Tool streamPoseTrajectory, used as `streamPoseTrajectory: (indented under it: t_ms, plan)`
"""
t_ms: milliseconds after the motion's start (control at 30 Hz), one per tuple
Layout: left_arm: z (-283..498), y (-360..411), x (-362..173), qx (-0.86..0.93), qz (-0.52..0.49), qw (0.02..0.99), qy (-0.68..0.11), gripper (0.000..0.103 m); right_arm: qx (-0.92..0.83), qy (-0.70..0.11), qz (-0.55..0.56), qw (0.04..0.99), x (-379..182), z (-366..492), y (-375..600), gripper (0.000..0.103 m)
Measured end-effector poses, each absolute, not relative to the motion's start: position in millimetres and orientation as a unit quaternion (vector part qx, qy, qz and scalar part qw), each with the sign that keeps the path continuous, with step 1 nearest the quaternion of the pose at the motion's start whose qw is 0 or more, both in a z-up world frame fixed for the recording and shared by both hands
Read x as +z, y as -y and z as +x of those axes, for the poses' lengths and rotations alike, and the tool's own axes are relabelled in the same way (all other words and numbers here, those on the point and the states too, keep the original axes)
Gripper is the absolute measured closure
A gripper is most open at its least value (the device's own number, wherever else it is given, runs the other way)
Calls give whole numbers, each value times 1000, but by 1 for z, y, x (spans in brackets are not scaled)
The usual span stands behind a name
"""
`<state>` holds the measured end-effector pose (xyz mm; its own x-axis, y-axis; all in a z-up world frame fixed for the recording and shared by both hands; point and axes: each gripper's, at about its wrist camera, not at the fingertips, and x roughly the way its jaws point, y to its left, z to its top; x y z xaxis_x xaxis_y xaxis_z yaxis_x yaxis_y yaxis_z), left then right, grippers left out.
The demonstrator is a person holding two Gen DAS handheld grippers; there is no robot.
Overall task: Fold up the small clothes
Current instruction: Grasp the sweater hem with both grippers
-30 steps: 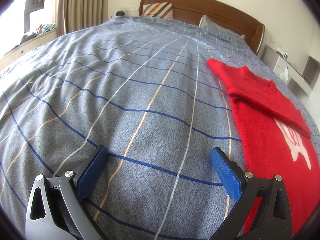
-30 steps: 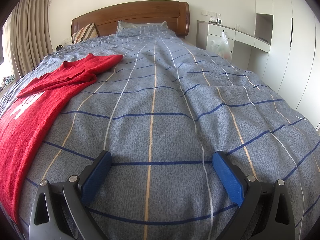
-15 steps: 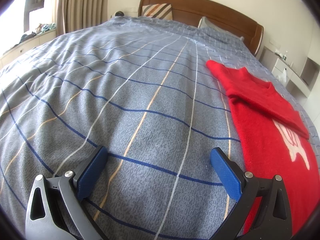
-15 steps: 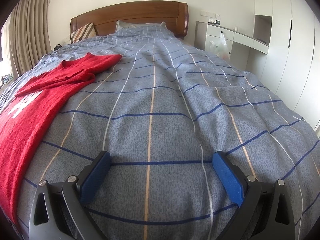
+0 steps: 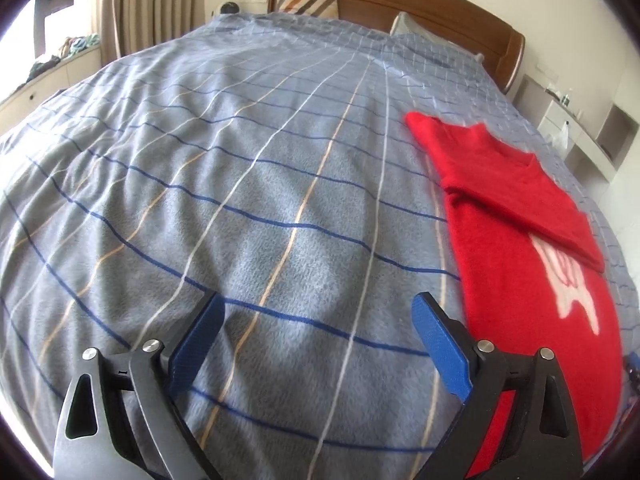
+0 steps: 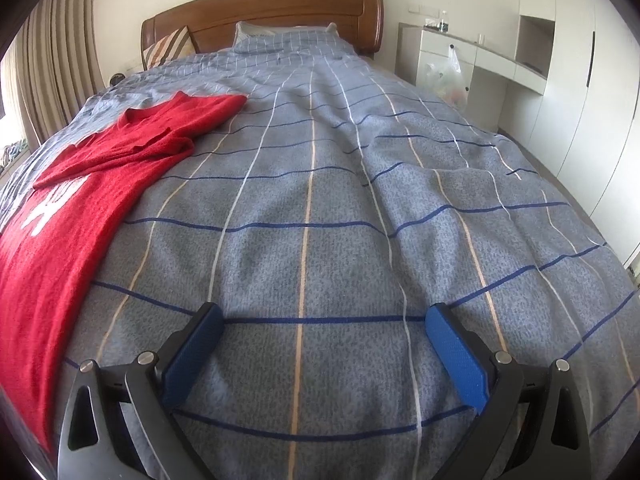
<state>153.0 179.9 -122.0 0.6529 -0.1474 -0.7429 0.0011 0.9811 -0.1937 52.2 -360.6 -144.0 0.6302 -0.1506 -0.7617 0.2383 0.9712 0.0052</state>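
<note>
At the bottom of each view, the left gripper (image 5: 316, 344) and the right gripper (image 6: 324, 354) are hovering wide apart over bare bedspread (image 6: 340, 200), holding nothing; the left's jaws have just been narrowing slightly. Farther up, the red sweater (image 5: 532, 264) is lying flat along the right of the left view, one sleeve (image 5: 516, 188) folded across it, probably spread out for folding.

The left claw (image 5: 316, 336) has just narrowed slightly, nothing between its jaws.

Left gripper (image 5: 318, 336), right gripper (image 6: 324, 342): grey-black linkages, silver screws, blue textured jaws
</note>
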Motion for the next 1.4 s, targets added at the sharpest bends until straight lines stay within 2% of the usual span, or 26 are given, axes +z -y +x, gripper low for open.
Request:
streamPoseTrajectory:
  t_ms: [167, 333, 367, 400, 433, 467, 567, 600, 633, 667, 700, 733, 933, 1067, 1267, 1400]
  plan:
    - [85, -165, -101, -113, -75, 879, -458, 7, -5, -417, 77, 905, -95, 11, 336, 6]
    - [43, -131, -124, -146, -84, 858, -486, 9, 126, -473, 173, 855, -110, -19, 284, 9]
    - [41, -125, -129, -143, -83, 856, -489, 11, 138, -476, 181, 849, -116, -21, 275, 12]
    - [42, -121, -134, -141, -83, 853, -496, 17, 147, -478, 189, 845, -122, -19, 268, 14]
    - [44, -118, -139, -138, -86, 848, -504, 24, 152, -481, 194, 841, -128, -16, 262, 21]
    - [43, -116, -142, -132, -90, 846, -509, 25, 152, -486, 198, 838, -133, -12, 257, 27]
    - [38, -114, -142, -123, -102, 846, -509, 30, 163, -486, 229, 827, -144, -2, 245, 36]
    - [35, -111, -143, -122, -104, 844, -512, 40, 165, -485, 242, 824, -146, 1, 244, 39]
    - [30, -110, -144, -124, -104, 842, -515, 60, 165, -484, 252, 821, -149, 4, 243, 49]
    - [30, -108, -145, -126, -102, 839, -519, 75, 163, -487, 257, 819, -152, 8, 243, 73]
    - [29, -108, -146, -130, -103, 836, -523, 98, 156, -493, 257, 817, -154, 9, 242, 91]
    - [28, -111, -145, -131, -114, 835, -522, 99, 151, -500, 256, 813, -156, 11, 244, 98]
    - [35, -140, -114, -169, -241, 819, -492, 101, 158, -464, 302, 817, -130, 4, 263, 98]
    - [78, -138, -79, -193, -266, 833, -445, 101, 156, -408, 314, 843, -103, 24, 282, 98]
    - [196, -108, -51, -178, -237, 866, -404, 101, 146, -356, 300, 873, -76, 128, 298, 98]
    - [280, -95, -55, -148, -237, 869, -408, 101, 130, -364, 290, 875, -75, 228, 308, 98]
